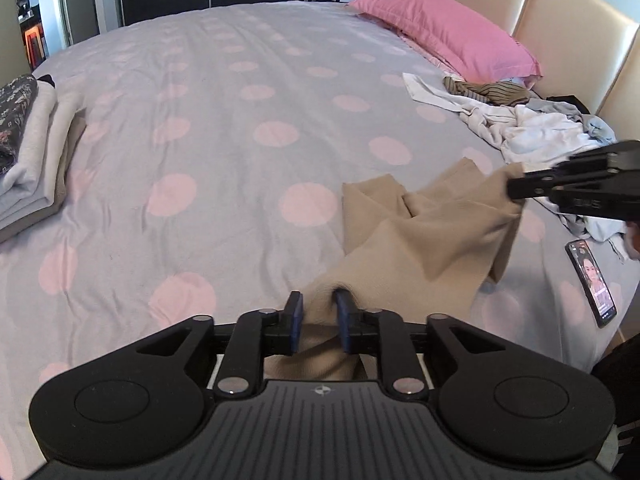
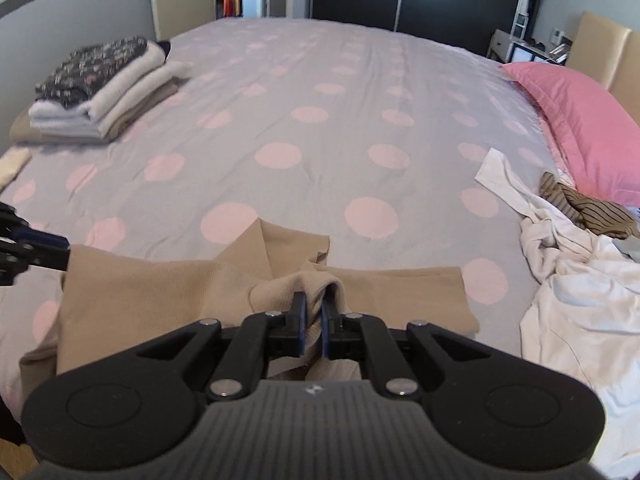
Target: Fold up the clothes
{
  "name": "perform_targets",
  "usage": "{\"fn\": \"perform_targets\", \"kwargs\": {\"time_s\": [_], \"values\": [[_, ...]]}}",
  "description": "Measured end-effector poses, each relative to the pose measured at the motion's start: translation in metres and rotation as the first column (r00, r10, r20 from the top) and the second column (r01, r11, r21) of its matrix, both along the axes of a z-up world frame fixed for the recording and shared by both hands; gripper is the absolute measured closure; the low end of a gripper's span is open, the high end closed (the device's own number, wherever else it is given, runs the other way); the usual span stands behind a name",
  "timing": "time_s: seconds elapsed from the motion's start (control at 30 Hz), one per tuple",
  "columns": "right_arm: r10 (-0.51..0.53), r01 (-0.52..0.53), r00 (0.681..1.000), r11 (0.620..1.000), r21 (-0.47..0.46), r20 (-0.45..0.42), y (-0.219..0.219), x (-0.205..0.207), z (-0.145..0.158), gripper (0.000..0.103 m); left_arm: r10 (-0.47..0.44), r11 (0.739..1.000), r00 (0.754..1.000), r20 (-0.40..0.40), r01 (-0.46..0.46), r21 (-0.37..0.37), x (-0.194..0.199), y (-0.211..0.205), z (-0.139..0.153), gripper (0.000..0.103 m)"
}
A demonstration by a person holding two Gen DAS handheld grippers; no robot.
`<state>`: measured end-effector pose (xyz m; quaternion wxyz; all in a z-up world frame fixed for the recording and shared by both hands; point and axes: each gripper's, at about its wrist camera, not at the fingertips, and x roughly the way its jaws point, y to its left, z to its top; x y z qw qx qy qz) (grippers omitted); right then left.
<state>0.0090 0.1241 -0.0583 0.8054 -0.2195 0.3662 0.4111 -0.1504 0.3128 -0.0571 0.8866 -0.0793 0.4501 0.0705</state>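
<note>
Two corners of the beige garment (image 1: 420, 236) are pinched: my left hand-held gripper (image 1: 319, 300) and my right hand-held gripper (image 2: 314, 302) each clamp bunched fabric. It sags between them onto the bed (image 1: 240, 120). Unfolded clothes (image 2: 580, 280) lie right of my right hand-held gripper; a folded stack (image 2: 100, 88) sits far left.

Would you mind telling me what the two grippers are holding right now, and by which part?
Both hold the tan garment: the left gripper and the right gripper each pinch a bunched bit of its edge, at opposite ends.
</note>
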Motion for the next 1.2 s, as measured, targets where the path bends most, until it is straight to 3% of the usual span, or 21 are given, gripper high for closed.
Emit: {"fn": "perform_targets", "kwargs": {"time_s": [0.13, 0.2, 0.33, 0.43, 0.53, 0.63, 0.73, 0.8, 0.87, 0.93, 0.97, 1.13, 1.2], "values": [[0.025, -0.025, 1.000, 0.999, -0.036, 0.004, 0.007, 0.005, -0.006, 0.089, 0.038, 0.999, 0.999, 0.005, -0.038, -0.034, -0.008, 0.004, -0.002, 0.068], [0.034, -0.034, 0.999, 0.999, -0.032, 0.006, 0.002, 0.004, -0.003, 0.087, 0.047, 0.997, 0.999, 0.014, -0.046, -0.055, -0.016, -0.002, 0.000, 0.054], [0.079, -0.077, 0.994, 0.997, -0.029, 0.079, -0.014, -0.009, 0.007, 0.063, 0.038, 0.994, 0.999, 0.015, -0.036, -0.101, -0.032, -0.015, -0.001, 0.052], [0.144, -0.136, 0.977, 0.989, -0.059, 0.154, -0.023, -0.023, 0.009, 0.063, 0.015, 0.990, 1.000, -0.007, -0.016, -0.140, -0.039, -0.027, -0.010, 0.049], [0.265, -0.232, 0.924, 0.962, -0.145, 0.275, -0.026, -0.044, 0.004, 0.057, -0.003, 0.990, 0.999, -0.043, -0.004, -0.144, -0.041, -0.039, -0.021, 0.049], [0.389, -0.300, 0.832, 0.915, -0.270, 0.396, -0.027, -0.067, -0.009, 0.053, -0.015, 0.990, 0.997, -0.080, 0.003, -0.143, -0.038, -0.048, -0.032, 0.049], [0.506, -0.321, 0.701, 0.853, -0.412, 0.502, -0.027, -0.085, -0.028, 0.049, -0.005, 0.990, 0.995, -0.097, -0.009, -0.138, -0.036, -0.051, -0.042, 0.049], [0.592, -0.316, 0.576, 0.797, -0.514, 0.563, -0.029, -0.096, -0.044, 0.044, 0.019, 0.989, 0.994, -0.108, -0.034, -0.141, -0.035, -0.050, -0.047, 0.049], [0.676, -0.292, 0.428, 0.731, -0.616, 0.599, -0.032, -0.105, -0.063, 0.042, 0.037, 0.987, 0.992, -0.120, -0.055, -0.148, -0.032, -0.048, -0.052, 0.050], [0.747, -0.266, 0.293, 0.663, -0.700, 0.596, -0.036, -0.111, -0.080, 0.037, 0.044, 0.986, 0.991, -0.129, -0.063, -0.154, -0.031, -0.046, -0.057, 0.053], [0.774, -0.259, 0.242, 0.632, -0.730, 0.585, -0.038, -0.113, -0.088, 0.037, 0.046, 0.985, 0.990, -0.133, -0.067, -0.160, -0.030, -0.045, -0.058, 0.054], [0.858, -0.193, 0.074, 0.512, -0.837, 0.508, -0.040, -0.105, -0.119, 0.037, 0.051, 0.978, 0.989, -0.140, -0.078, -0.196, -0.029, -0.040, -0.062, 0.078], [0.871, -0.158, 0.060, 0.491, -0.857, 0.488, -0.037, -0.097, -0.128, 0.039, 0.054, 0.979, 0.990, -0.127, -0.078, -0.191, -0.031, -0.038, -0.058, 0.089]]}}
